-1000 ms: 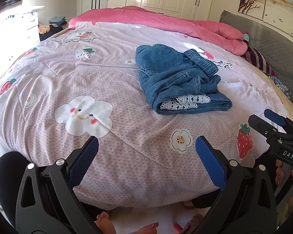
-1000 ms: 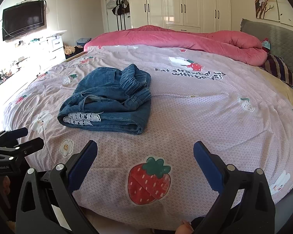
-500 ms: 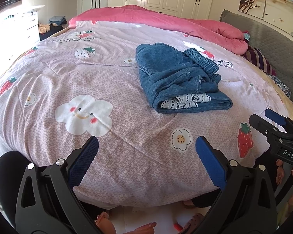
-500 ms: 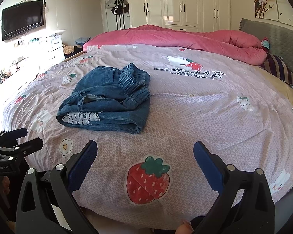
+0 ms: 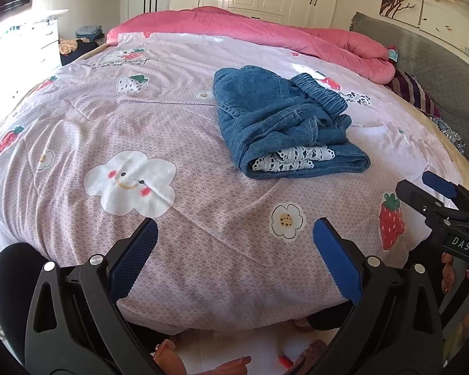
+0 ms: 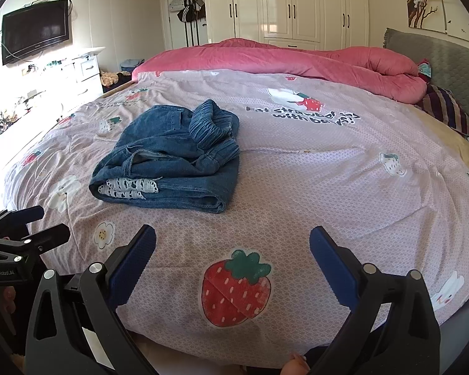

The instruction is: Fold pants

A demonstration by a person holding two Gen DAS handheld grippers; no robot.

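- The pants [image 5: 284,128] sit bundled mid-bed [image 5: 78,118], well apart from both tools, which hang off the near edge.
- From the left tool [image 5: 234,253] the denim lies ahead and to the right; from the right tool [image 6: 233,256] it's ahead-left. So it's between them, neither clearly nearer imo.
- Both tools are spread wide, gripping nothing.
- Long axis runs roughly away from us, lace hem [image 6: 129,184] nearest.
- Right view shows the ribbed waistband [image 6: 212,123] standing up at the far end; left view shows it flatter.
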